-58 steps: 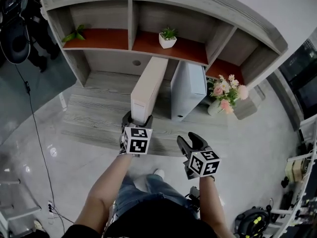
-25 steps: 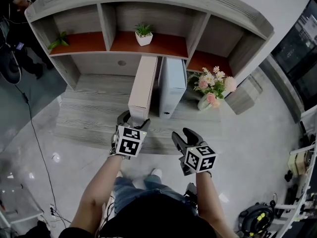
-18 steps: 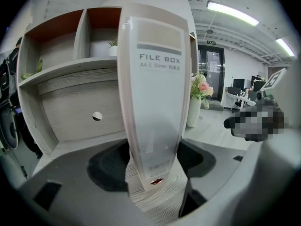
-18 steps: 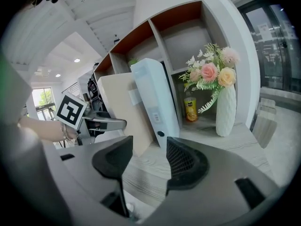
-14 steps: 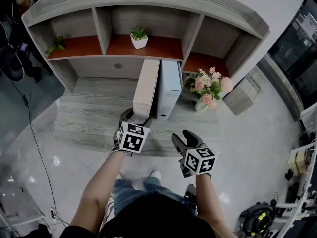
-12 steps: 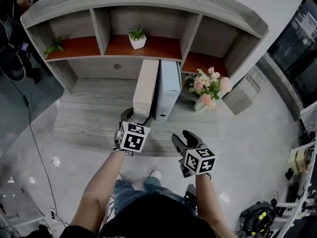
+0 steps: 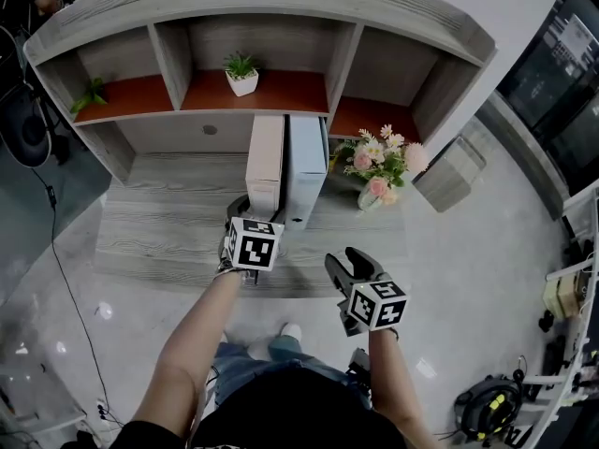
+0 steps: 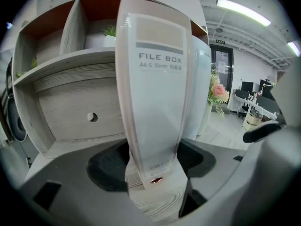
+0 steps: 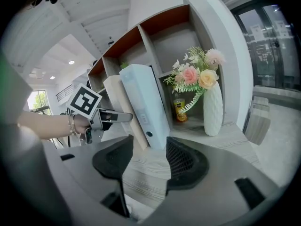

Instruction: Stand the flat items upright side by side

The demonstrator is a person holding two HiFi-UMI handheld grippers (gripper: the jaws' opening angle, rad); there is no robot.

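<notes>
Clamps the left gripper [image 8: 153, 161] onto the beige file box [image 8: 155, 88], jaws about half apart, pads pressed to both sides of the spine low down near its foot. In the head view, puts that left gripper [image 7: 251, 215] at frame centre, biting the near end of the box. Holds the right gripper [image 9: 143, 159] empty, jaws part-way apart with only bare worktop between them. Places it lower right of centre in the head view, well apart from both boxes.

Stands the beige file box upright on the worktop [image 7: 178, 232], just left of the white file box [image 7: 305, 166], also upright. Sets them side by side, long faces together; cannot tell whether touching or a hair apart. Leaves a vase of flowers [image 7: 374, 171] to the right of the pair, and a potted plant [image 7: 241, 71] on the shelf [image 7: 281, 92] above, at upper centre.

Looks nearly done: both flat items up on edge and paired. Probably left to do: square the beige box against its neighbour, open the left gripper, and draw it back without tipping the box.
</notes>
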